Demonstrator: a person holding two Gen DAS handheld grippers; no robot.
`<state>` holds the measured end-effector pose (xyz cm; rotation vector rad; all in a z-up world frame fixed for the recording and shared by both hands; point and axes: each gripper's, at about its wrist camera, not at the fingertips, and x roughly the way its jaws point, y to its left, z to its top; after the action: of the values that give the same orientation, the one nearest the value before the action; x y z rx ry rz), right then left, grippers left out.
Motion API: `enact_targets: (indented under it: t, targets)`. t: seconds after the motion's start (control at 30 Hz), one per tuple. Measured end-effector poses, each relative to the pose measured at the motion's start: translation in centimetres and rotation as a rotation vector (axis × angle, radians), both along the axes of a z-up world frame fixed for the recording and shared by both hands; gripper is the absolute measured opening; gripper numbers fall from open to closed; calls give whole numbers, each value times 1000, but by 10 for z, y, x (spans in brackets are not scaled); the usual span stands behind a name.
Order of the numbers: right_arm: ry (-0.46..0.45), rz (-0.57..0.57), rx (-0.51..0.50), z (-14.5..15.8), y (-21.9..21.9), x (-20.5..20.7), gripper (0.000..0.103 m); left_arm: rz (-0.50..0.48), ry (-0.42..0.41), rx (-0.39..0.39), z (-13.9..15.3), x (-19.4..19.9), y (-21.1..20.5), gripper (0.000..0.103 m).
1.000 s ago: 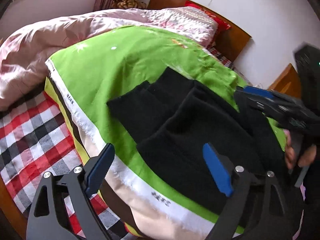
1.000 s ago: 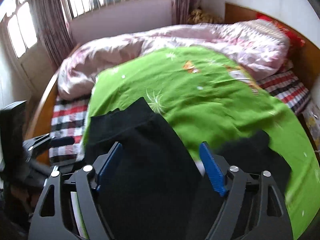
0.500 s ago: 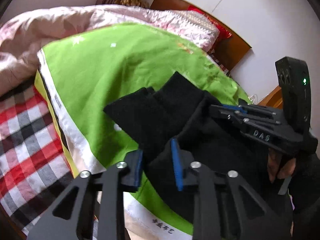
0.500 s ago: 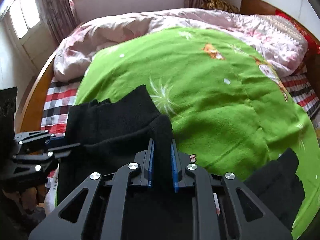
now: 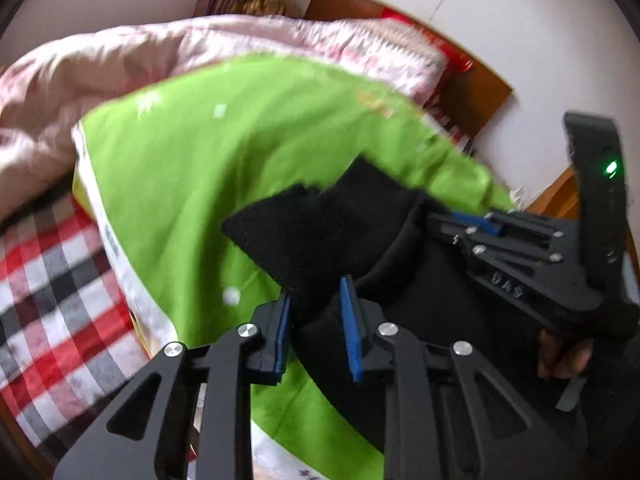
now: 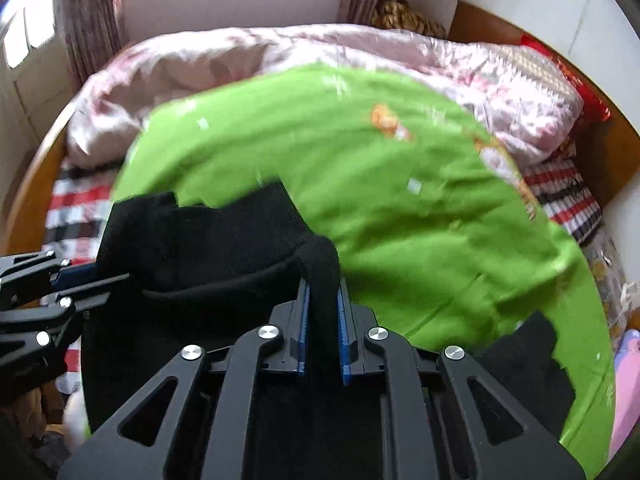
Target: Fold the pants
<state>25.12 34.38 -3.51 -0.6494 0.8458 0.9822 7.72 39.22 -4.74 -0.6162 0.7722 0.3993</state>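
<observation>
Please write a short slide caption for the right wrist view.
Right tool pinches a fold of the black pants over the green blanket on the bed.

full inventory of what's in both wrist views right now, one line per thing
pants: 1, black, on the green sheet, near edge pinched up by both claws
green sheet: 1, bright green with small prints, spread over the bed
quilt: 1, pink floral, bunched along the far side
checked sheet: 1, red, white and grey, under the green sheet
bed frame: 1, brown wood, around the bedding
curtains: pinkish, at the window beyond the bed
left claw: black, blue pads, shut on pants
right claw: black, blue pads, shut on pants
hand: 1, partly seen under the right claw
</observation>
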Motion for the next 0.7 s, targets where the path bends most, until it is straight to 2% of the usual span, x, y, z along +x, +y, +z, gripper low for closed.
enact_targets:
  t: [0.03, 0.07, 0.1, 0.13, 0.2, 0.23, 0.3, 0.37, 0.43, 0.57, 0.7]
  targets:
    - [13, -8, 8, -1, 0, 2, 25, 1, -8, 12, -2, -3, 0, 30]
    - [18, -16, 7, 0, -1, 3, 27, 4, -6, 22, -1, -5, -1, 40]
    - [14, -25, -2, 3, -2, 5, 39, 20, 11, 44, 1, -7, -1, 47]
    - [19, -34, -3, 6, -4, 7, 55, 50, 32, 70, 4, -10, 0, 62]
    - [76, -29, 64, 21, -12, 10, 71, 157, 68, 153, 17, -24, 2, 65]
    - [108, -25, 108, 32, -19, 12, 71, 192, 67, 190, 26, -31, 1, 67]
    - [145, -48, 203, 60, -40, 17, 71, 180, 11, 217, 46, -45, -8, 73]
    - [157, -93, 283, 84, -74, 28, 74, 95, -58, 235, 64, -53, -29, 85]
    - [147, -165, 306, 94, -104, 41, 77, 4, -105, 248, 73, -50, -51, 95]
    - [217, -351, 315, 78, -188, 78, 76, -210, -138, 230, 75, -27, -102, 98]
    - [338, -470, 346, 39, -255, 91, 72, -316, -75, 212, 52, 3, -136, 98]
